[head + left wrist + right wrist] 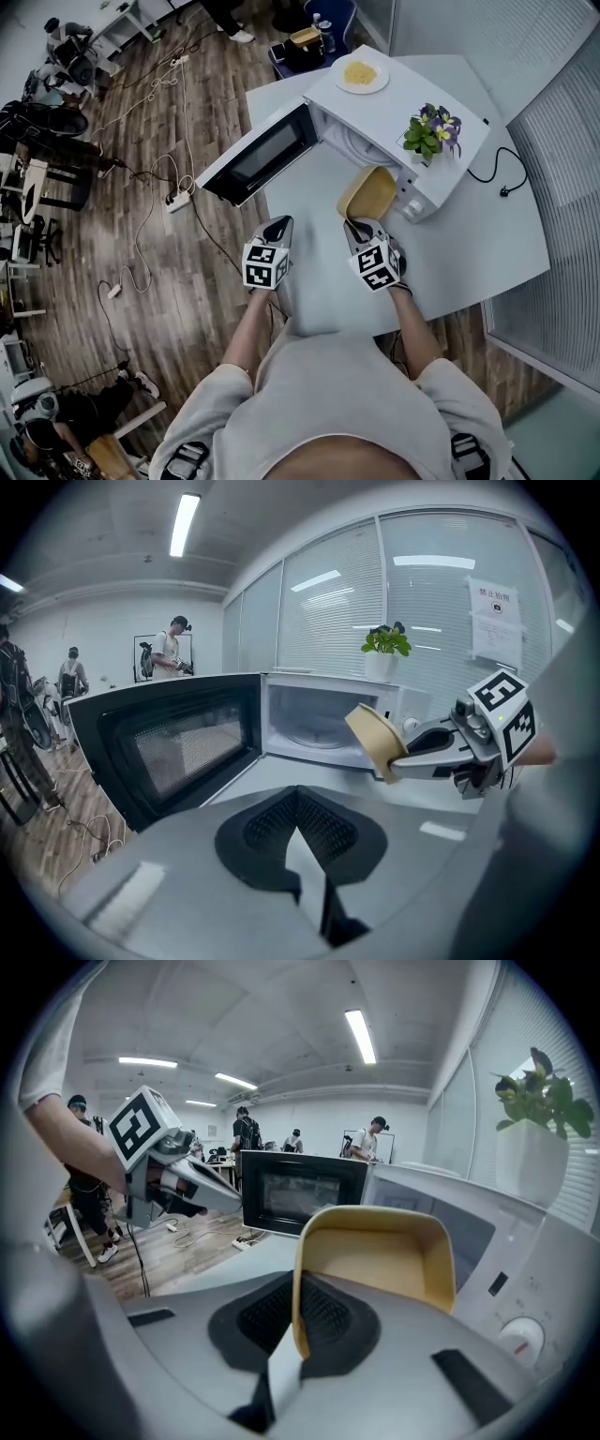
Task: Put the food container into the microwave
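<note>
Door: the white microwave's (pixel 394 117) dark-glass door (pixel 258 155) hangs wide open at left.
Left tool (pixel 278 225) (pixel 300 832): jaws clenched on nothing, over the white surface (pixel 469 244).
Container: the shallow yellow plastic food container (pixel 368 192) (pixel 375 1260) (pixel 375 738) is tilted, off the surface, just before the microwave's mouth.
Right tool (pixel 359 230) (pixel 295 1335): clamped on the container's near rim.
Hidden: the head view hides the cavity under the microwave's roof. Only the left gripper view shows the glass turntable (pixel 314 731).
</note>
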